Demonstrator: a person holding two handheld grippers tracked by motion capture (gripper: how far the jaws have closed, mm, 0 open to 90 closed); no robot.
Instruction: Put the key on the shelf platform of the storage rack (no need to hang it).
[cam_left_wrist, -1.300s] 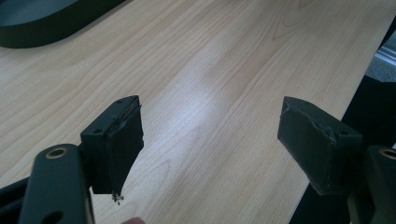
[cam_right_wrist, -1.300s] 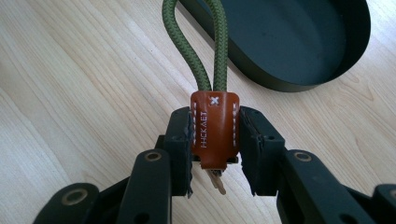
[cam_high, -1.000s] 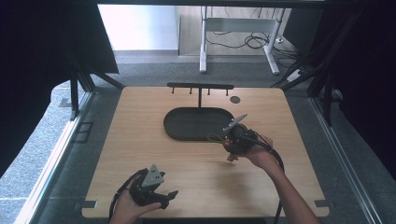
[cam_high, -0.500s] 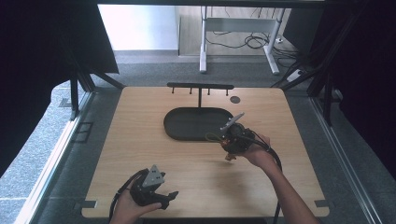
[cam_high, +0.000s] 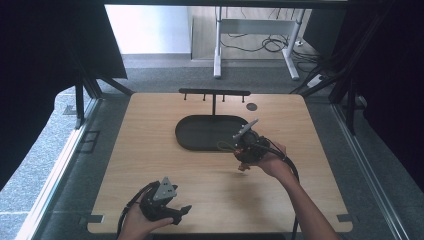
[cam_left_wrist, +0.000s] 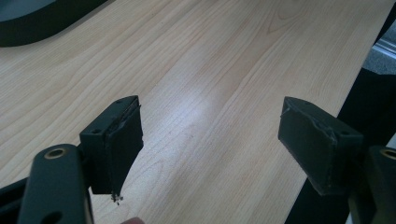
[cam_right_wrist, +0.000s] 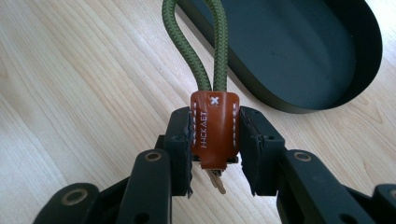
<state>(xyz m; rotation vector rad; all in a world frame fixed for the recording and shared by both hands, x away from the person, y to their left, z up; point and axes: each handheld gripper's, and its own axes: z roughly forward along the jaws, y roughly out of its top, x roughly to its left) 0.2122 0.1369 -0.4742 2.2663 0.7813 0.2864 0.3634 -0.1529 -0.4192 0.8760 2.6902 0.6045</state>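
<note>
The right gripper (cam_right_wrist: 215, 140) is clamped on a brown stitched leather tab (cam_right_wrist: 214, 130), its two black pads pressing the tab from either side. A loop of olive-green braided cord (cam_right_wrist: 205, 56) rises out of the top of the tab, straight ahead of the gripper, and a pale metal piece pokes out below the tab, between the pads. Just beyond the cord, ahead and to the gripper's right in the right gripper view, lies a shallow black oval tray (cam_right_wrist: 327, 100) on the light wooden worktop (cam_right_wrist: 70, 93). In the high view the right gripper (cam_high: 243, 150) sits at the tray's (cam_high: 190, 145) near right end, beside its rim.

The left gripper (cam_left_wrist: 210, 144) stands wide, nothing between its pads, with bare worktop (cam_left_wrist: 196, 70) ahead of it. In the high view it (cam_high: 175, 212) is near the worktop's front edge, well apart from the tray. Past the tray stands a black T-shaped rack with pegs (cam_high: 214, 93).
</note>
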